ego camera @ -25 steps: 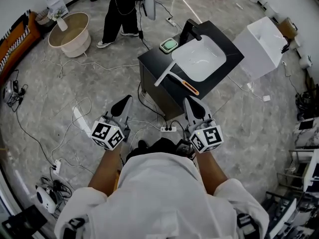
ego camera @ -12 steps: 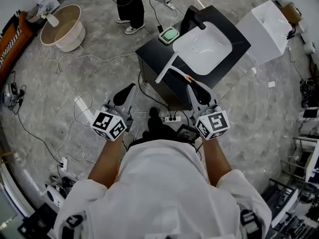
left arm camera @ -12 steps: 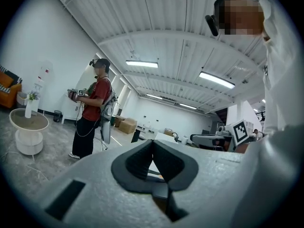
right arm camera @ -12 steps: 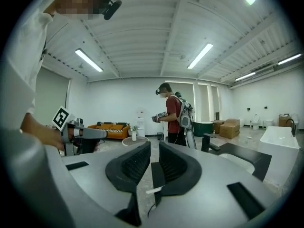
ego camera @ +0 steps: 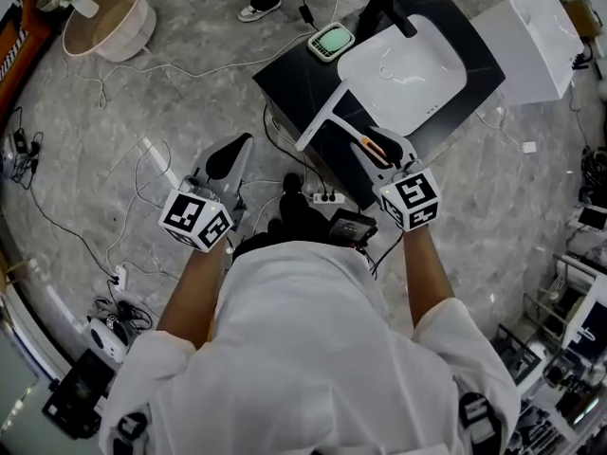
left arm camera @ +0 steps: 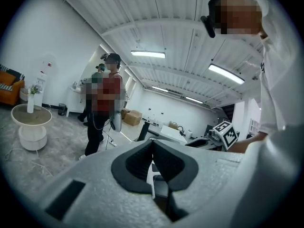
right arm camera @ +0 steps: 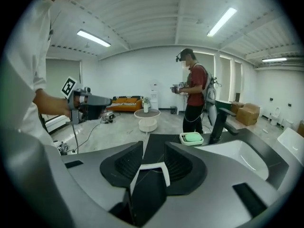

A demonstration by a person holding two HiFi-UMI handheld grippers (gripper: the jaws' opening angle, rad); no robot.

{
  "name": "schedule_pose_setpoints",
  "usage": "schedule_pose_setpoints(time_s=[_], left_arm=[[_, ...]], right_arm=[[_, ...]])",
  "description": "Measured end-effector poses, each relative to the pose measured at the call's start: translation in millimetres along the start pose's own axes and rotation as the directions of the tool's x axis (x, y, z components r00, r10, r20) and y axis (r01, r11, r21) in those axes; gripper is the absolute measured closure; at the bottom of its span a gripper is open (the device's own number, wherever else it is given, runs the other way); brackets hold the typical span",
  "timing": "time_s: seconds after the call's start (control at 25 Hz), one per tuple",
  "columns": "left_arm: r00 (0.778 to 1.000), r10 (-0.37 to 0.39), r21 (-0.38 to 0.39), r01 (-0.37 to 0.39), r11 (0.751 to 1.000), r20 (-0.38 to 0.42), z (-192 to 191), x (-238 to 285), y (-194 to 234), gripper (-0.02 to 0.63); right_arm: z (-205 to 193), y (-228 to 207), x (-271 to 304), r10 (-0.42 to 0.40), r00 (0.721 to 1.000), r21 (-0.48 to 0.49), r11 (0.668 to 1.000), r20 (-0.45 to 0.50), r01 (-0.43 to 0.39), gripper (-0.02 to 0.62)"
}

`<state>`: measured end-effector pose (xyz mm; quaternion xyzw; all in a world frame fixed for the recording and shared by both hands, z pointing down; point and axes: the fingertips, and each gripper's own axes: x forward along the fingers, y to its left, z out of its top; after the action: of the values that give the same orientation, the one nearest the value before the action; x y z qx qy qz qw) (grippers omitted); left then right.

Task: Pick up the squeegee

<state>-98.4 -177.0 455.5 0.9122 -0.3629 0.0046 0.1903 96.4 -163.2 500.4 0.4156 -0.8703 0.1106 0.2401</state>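
Item 1: squeegee (ego camera: 322,119). White handle, orange trim at the head. It lies flat on the near left part of a black counter (ego camera: 289,74), just beside the white sink (ego camera: 403,69), with the handle end at the counter's near left edge

Item 2: right gripper (ego camera: 387,146). It hangs over the head end of the squeegee, tilted down at it. The jaws are opening and stand wide apart. In the right gripper view a white part of the squeegee shows between them, and the pads do not press on it. Nothing is held

Item 3: left gripper (ego camera: 230,154). It is out over the floor (ego camera: 142,93), well apart from the counter and the squeegee. The jaws are together with nothing between them

Item 4: green soap dish (ego camera: 333,41) and black tap (ego camera: 394,8), on the counter's far side, apart from the squeegee
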Motion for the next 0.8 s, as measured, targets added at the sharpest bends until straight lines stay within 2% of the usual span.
schedule_pose_setpoints(time_s=[0.16, 0.32, 0.48, 0.8], left_arm=[[0.998, 0.049, -0.017, -0.050, 0.999, -0.031, -11.0, 7.7, 15.8, 0.592], [0.993, 0.111, -0.061, -0.114, 0.992, -0.045, -25.2, 6.7, 31.9, 0.591], [0.989, 0.123, -0.084, -0.130, 0.988, -0.081, -38.9, 8.7, 40.0, 0.591], [0.984, 0.104, -0.127, -0.123, 0.984, -0.147, -65.4, 20.7, 57.0, 0.591]], right_arm=[[-30.5, -11.5, 29.4, 0.075, 0.989, -0.038, 0.996, -0.124, -0.080, 0.465], [-70.8, -16.7, 53.8, 0.137, 0.960, -0.012, 0.989, -0.245, -0.145, 0.458], [-103.7, -20.8, 71.7, 0.152, 0.923, -0.012, 0.986, -0.353, -0.167, 0.453], [-134.2, -35.8, 98.9, 0.144, 0.876, -0.058, 0.980, -0.460, -0.192, 0.453]])
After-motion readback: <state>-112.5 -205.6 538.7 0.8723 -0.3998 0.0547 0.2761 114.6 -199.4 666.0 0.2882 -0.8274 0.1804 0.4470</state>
